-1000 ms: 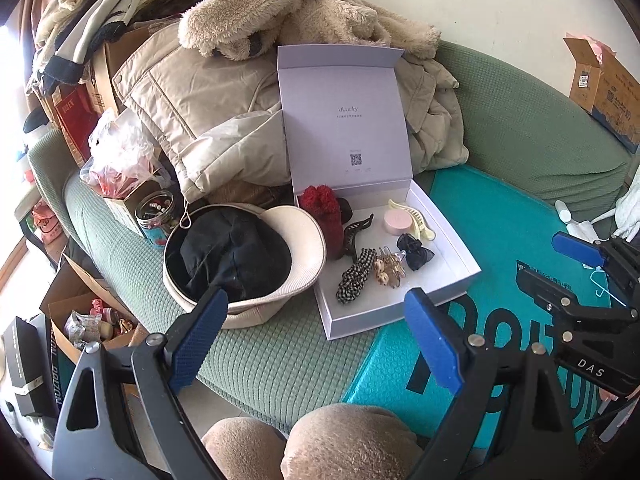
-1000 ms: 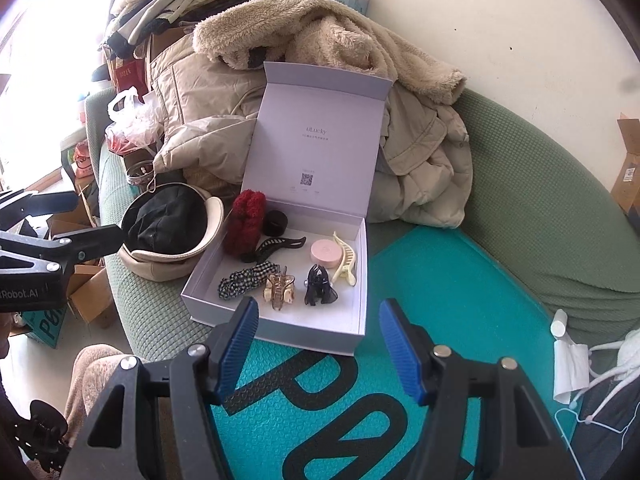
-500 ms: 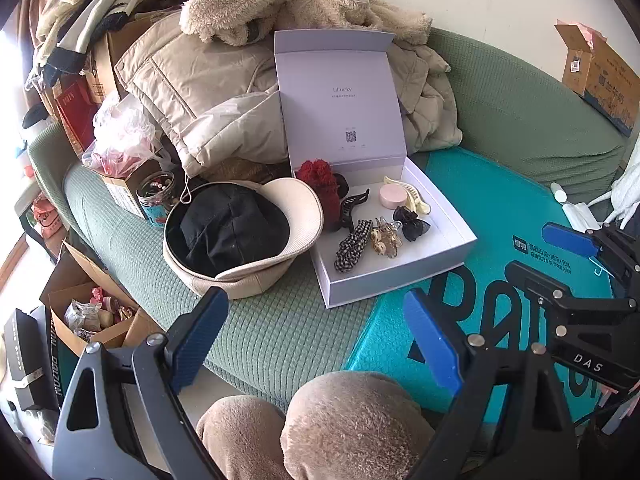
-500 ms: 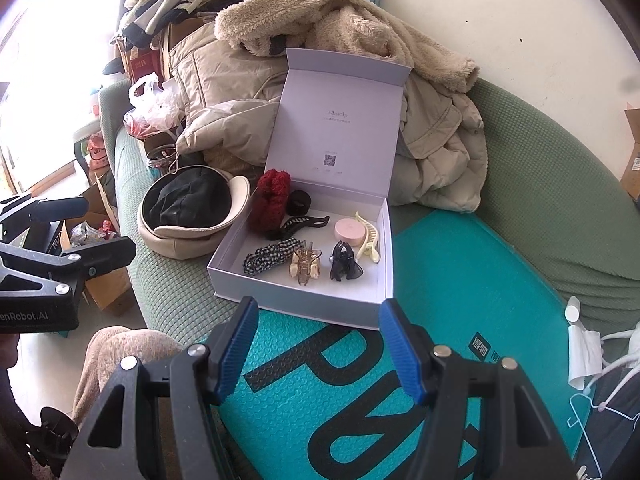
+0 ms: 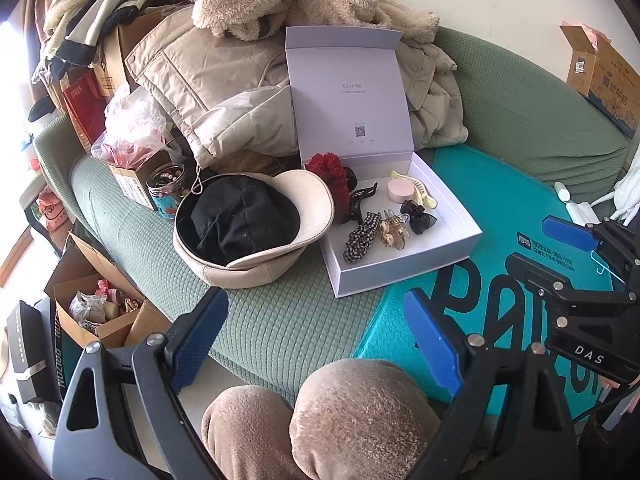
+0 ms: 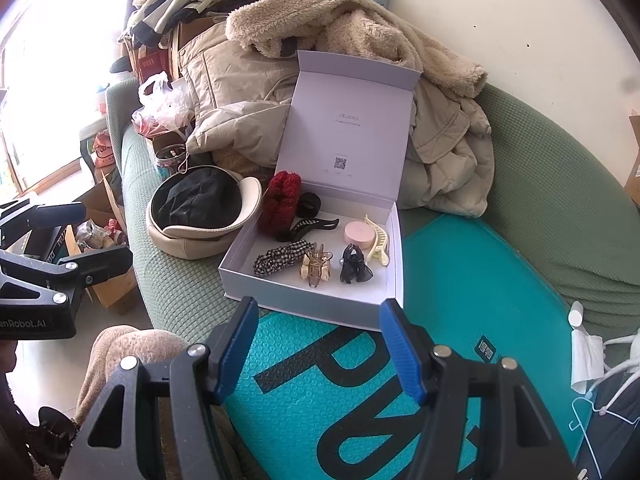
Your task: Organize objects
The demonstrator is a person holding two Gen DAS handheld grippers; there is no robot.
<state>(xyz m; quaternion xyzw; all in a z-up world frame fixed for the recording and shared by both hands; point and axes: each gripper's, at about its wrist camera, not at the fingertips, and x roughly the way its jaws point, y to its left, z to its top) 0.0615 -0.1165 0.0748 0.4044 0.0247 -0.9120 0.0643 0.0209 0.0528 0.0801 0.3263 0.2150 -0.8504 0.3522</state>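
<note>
An open white box point(image 5: 404, 276) point(image 6: 288, 298) sits on the green sofa with its lid upright. It holds a red scrunchie point(image 5: 334, 178) point(image 6: 280, 200), a checkered scrunchie point(image 5: 362, 236) point(image 6: 282, 258), a black claw clip point(image 6: 306, 228), a tan claw clip point(image 5: 394, 232) point(image 6: 315, 266), a black bow point(image 5: 418, 216) point(image 6: 353, 266), a pink round case point(image 5: 400, 191) point(image 6: 358, 234) and a cream claw clip point(image 6: 378, 242). My left gripper point(image 5: 316, 336) is open and empty, held before the sofa's front edge. My right gripper point(image 6: 320, 346) is open and empty over the teal mat, near the box's front.
A cream hat with a black hat inside point(image 5: 248, 224) point(image 6: 200, 208) lies left of the box. Coats point(image 5: 224, 92) pile behind. A jar point(image 5: 166, 190) and a cardboard box on the floor point(image 5: 100, 312) are at left. A teal mat point(image 6: 460, 300) covers the sofa's right.
Both grippers have drawn back a little from the box and shifted, so the box sits higher and smaller in view. Both stay open and empty.
</note>
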